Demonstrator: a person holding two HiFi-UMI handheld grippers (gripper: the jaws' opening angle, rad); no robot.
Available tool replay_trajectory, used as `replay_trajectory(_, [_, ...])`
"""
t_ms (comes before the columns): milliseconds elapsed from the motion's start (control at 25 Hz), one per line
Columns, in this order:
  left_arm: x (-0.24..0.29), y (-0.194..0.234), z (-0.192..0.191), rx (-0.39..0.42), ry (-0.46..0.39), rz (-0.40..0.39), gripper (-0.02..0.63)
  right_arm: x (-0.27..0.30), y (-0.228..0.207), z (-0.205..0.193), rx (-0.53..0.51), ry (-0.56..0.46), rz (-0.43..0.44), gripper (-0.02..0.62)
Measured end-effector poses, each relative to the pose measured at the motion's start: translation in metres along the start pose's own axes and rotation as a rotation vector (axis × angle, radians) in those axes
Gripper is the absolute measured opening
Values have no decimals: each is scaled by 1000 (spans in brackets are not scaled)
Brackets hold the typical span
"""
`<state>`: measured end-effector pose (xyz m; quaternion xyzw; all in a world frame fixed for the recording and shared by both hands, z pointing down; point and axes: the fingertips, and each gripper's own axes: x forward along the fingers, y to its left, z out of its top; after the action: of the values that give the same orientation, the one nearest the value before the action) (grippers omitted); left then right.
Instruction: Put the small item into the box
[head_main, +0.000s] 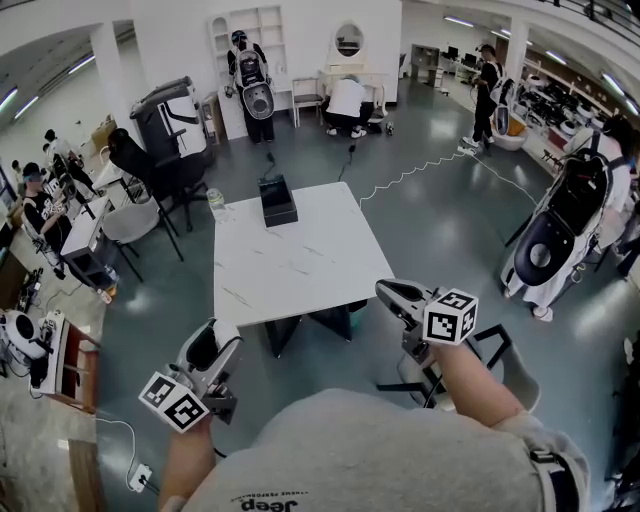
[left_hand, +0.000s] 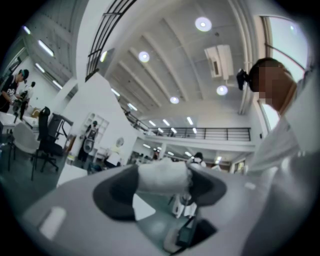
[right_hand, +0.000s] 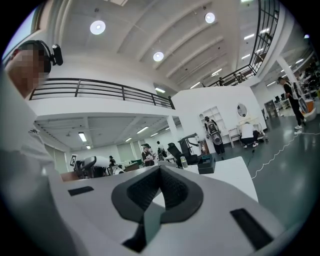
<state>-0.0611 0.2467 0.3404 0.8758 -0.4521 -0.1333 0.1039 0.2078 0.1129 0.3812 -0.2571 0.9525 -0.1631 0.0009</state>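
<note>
White small item (left_hand: 162, 177) is clamped in the left gripper (head_main: 222, 338), well short of the black box (head_main: 277, 200) on the worktop (head_main: 300, 265). The right gripper (head_main: 388, 292) is closed and empty. This looks like the carry step; next, reach over the box and release.

Bright ceiling lights (right_hand: 97, 27), fisheye-warped edges
</note>
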Motion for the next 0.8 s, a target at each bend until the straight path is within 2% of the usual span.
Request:
replay_trajectory(480, [69,-67,-27,1,25,-7,299,-67,-49,-5,46,-7,57,6])
replay_trajectory(800, [94,-85,-37,-9,43,-7,299,-87,-74,-12,80,-19,78,6])
